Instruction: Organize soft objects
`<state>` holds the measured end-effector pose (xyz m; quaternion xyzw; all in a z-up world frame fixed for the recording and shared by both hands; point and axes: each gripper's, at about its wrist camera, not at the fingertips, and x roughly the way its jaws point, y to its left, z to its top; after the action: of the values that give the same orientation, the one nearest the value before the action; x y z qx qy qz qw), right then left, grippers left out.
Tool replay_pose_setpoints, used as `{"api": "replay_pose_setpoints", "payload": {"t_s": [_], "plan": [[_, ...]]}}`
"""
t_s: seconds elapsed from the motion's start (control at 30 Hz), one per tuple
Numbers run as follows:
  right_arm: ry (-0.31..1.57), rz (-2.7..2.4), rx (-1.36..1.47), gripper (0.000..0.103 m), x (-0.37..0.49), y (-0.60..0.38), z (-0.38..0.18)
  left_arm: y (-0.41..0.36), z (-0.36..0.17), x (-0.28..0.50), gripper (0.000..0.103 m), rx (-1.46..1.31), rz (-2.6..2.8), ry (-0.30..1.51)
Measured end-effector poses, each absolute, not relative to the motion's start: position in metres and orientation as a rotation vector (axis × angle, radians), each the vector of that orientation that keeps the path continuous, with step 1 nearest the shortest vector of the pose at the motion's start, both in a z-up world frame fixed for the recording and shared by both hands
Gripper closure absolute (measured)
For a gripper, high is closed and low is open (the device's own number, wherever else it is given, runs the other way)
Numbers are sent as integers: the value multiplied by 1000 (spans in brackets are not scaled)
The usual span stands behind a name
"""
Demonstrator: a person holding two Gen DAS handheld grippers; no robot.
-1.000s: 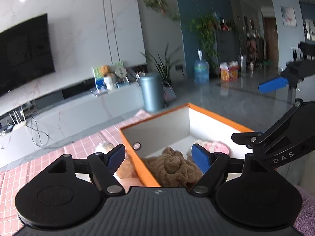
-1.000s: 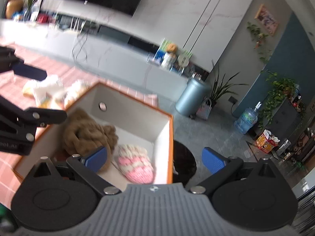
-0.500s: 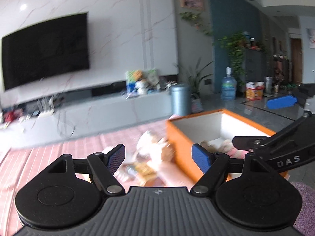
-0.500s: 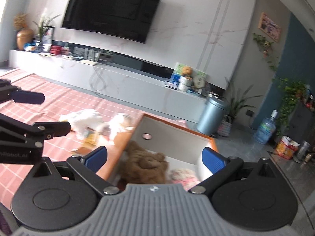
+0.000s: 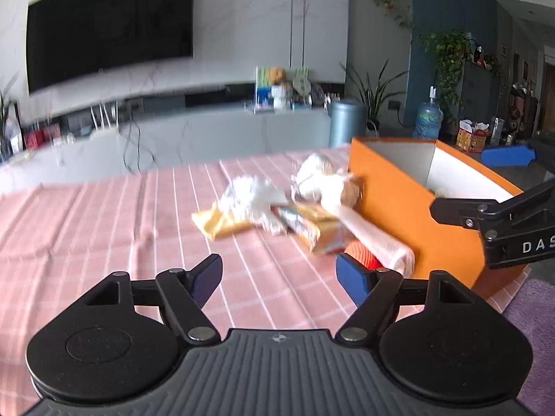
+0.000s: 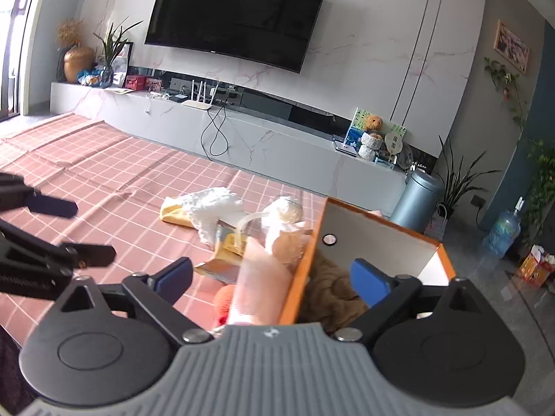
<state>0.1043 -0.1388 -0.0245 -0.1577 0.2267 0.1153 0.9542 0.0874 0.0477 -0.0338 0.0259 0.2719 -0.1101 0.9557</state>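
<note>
An orange box (image 5: 392, 201) stands at the right of the pink checked cloth, with a brown knitted thing (image 6: 329, 291) inside. Against its left wall lies a pile: a white fluffy piece (image 5: 249, 197), a yellow cloth (image 5: 215, 223), a white and tan plush (image 5: 326, 180), a snack packet (image 5: 312, 225), a pale pink towel (image 5: 374, 235) and an orange-red ball (image 5: 360, 254). My left gripper (image 5: 279, 277) hovers before the pile, its jaws closing slightly on nothing. My right gripper (image 6: 272, 277) is open and closing, with the towel (image 6: 256, 270) and the box's near corner (image 6: 301, 277) showing between its fingers, untouched.
The checked tablecloth (image 5: 104, 228) stretches left of the pile. A purple fuzzy fabric (image 5: 534, 312) lies at the table's right edge. Beyond the table are a grey TV console (image 6: 242, 131), a round bin (image 6: 416, 201) and a water jug (image 6: 503, 228).
Both grippers have swung left, from over the box to the pile beside it. The box now sits at the right of each view. The right jaws have narrowed a little.
</note>
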Motion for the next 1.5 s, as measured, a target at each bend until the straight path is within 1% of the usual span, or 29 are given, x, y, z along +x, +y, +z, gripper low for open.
{"api": "replay_pose_setpoints", "payload": {"t_s": [0.03, 0.1, 0.17, 0.2, 0.23, 0.27, 0.3, 0.37, 0.57, 0.6, 0.63, 0.67, 0.7, 0.73, 0.77, 0.8, 0.83, 1.07, 1.1, 1.23, 1.4, 1.43, 1.5], "plan": [[453, 231, -325, 17, 102, -133, -27, 51, -37, 89, 17, 36, -225, 568], [441, 226, -351, 21, 100, -120, -35, 54, -41, 94, 23, 26, -228, 590], [451, 234, -376, 28, 102, -107, -44, 57, -45, 95, 24, 27, -223, 608], [463, 238, -390, 30, 104, -102, -50, 57, -48, 93, 27, 28, -224, 612], [477, 235, -405, 37, 108, -97, -55, 57, -49, 94, 28, 28, -225, 622], [487, 235, -418, 42, 112, -94, -61, 58, -51, 95, 28, 27, -221, 633], [498, 228, -428, 43, 116, -91, -67, 60, -54, 95, 30, 25, -222, 643], [521, 202, -438, 57, 125, -87, -78, 63, -57, 99, 33, 6, -219, 667], [567, 117, -499, 61, 151, -82, -101, 64, -66, 111, 34, 24, -214, 704], [570, 108, -516, 65, 154, -81, -105, 63, -67, 113, 35, 17, -221, 711], [571, 99, -538, 73, 155, -80, -108, 62, -69, 115, 35, 15, -226, 716], [579, 97, -547, 78, 157, -79, -110, 62, -70, 116, 35, 16, -231, 721], [592, 96, -550, 79, 160, -79, -113, 61, -71, 117, 36, 15, -239, 726], [604, 91, -551, 83, 162, -79, -116, 60, -72, 118, 37, 11, -247, 730], [611, 92, -548, 95, 163, -80, -118, 59, -73, 118, 39, 6, -257, 737], [614, 100, -538, 101, 163, -81, -118, 59, -74, 119, 40, 0, -268, 745], [612, 106, -530, 103, 161, -81, -118, 59, -74, 119, 40, -5, -275, 751], [539, 274, -461, 103, 133, -68, -99, 65, -71, 111, 47, -48, -275, 775], [546, 311, -441, 103, 130, -66, -98, 68, -70, 109, 51, -60, -271, 777], [599, 411, -390, 103, 120, -57, -104, 78, -64, 99, 51, -81, -249, 776], [616, 473, -381, 103, 109, -53, -108, 83, -61, 90, 51, -125, -255, 782], [612, 474, -385, 98, 107, -53, -107, 82, -61, 90, 51, -127, -259, 783], [594, 468, -382, 81, 102, -59, -102, 78, -61, 90, 49, -134, -274, 788]]}}
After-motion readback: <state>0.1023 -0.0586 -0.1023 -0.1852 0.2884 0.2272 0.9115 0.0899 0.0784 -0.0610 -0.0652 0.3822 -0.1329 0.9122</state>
